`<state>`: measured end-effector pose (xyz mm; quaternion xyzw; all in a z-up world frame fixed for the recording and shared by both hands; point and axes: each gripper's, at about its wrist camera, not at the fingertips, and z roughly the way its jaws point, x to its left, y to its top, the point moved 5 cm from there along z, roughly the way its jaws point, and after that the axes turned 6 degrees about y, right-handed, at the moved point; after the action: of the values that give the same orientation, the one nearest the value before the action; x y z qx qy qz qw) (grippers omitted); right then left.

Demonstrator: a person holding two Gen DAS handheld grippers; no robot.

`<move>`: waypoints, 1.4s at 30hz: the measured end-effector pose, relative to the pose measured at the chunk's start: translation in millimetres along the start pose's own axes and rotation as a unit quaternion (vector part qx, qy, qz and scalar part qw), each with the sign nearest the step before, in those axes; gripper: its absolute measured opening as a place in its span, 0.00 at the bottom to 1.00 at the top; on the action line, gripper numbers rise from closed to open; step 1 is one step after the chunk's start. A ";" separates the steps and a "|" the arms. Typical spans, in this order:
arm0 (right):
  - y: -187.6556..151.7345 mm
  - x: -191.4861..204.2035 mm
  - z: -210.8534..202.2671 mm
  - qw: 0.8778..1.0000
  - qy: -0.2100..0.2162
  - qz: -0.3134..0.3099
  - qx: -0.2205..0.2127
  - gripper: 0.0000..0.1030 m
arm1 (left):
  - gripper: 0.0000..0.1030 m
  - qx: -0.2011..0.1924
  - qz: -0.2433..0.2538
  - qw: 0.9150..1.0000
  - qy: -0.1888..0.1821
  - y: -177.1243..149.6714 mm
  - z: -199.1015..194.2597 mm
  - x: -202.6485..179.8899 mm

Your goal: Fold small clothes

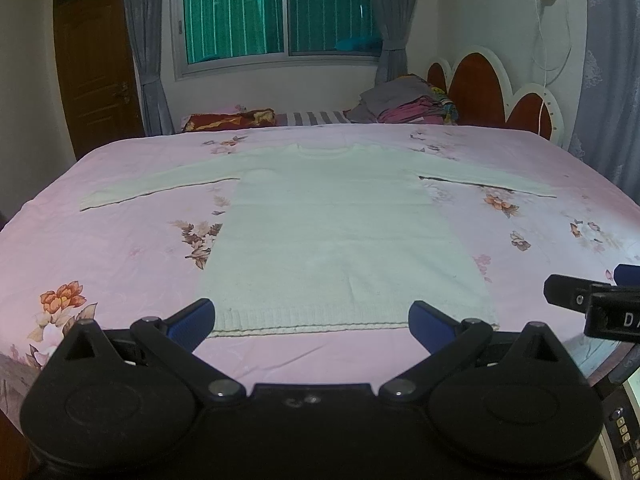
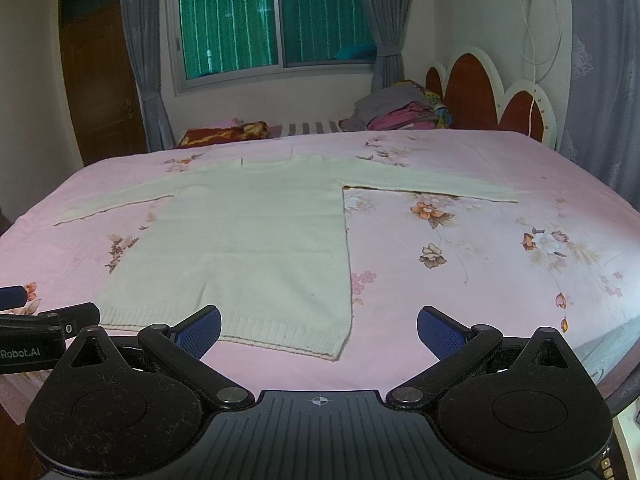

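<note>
The cream knitted sweater (image 1: 340,232) lies flat on the pink floral bedsheet (image 1: 120,264), neckline at the far end, ribbed hem (image 1: 352,322) at the near edge, both sleeves stretched straight out to left and right. That spread looks deliberate — a garment smoothed open with its seams square gives clean lines to fold along, so the folding itself seems not yet begun.

The left gripper (image 1: 312,322) hovers just short of the hem, jaws spread wide with nothing between them, its blue pads framing the hem's width. The right gripper (image 2: 319,330) sits beside it to the right, also wide open and empty, its left pad over the hem's right corner (image 2: 340,354). Two open claws low at the near edge suggest a reach for the hem or a sleeve next.

Well beyond, at the far side by the scalloped headboard (image 1: 496,92), a pile of clothes (image 1: 404,106) waits under the window (image 1: 276,12) — kept clear of the working area.
</note>
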<state>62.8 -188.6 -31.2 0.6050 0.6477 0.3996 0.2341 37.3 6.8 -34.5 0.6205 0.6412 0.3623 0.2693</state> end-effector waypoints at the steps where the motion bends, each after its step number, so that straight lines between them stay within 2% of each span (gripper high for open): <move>1: 0.0 0.0 0.0 1.000 0.000 0.000 0.000 1.00 | 1.00 -0.001 0.000 1.000 0.000 0.0 0.0 -0.1; 33: 0.7 -7.5 -0.1 1.000 0.000 0.002 0.001 1.00 | 1.00 0.000 0.005 1.000 -0.002 1.6 0.0 -3.6; 38: -0.1 -7.4 -0.4 1.000 -0.002 0.003 0.003 1.00 | 1.00 0.002 -0.010 1.000 -0.009 3.3 2.8 -0.3; 42: 3.2 -9.5 8.0 1.000 -0.005 0.004 0.005 1.00 | 1.00 -0.008 -0.006 1.000 -0.001 9.1 8.6 4.3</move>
<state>72.5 -196.1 -34.9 0.6110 0.6460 0.3942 0.2323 49.3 11.9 -31.8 0.6148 0.6417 0.3652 0.2773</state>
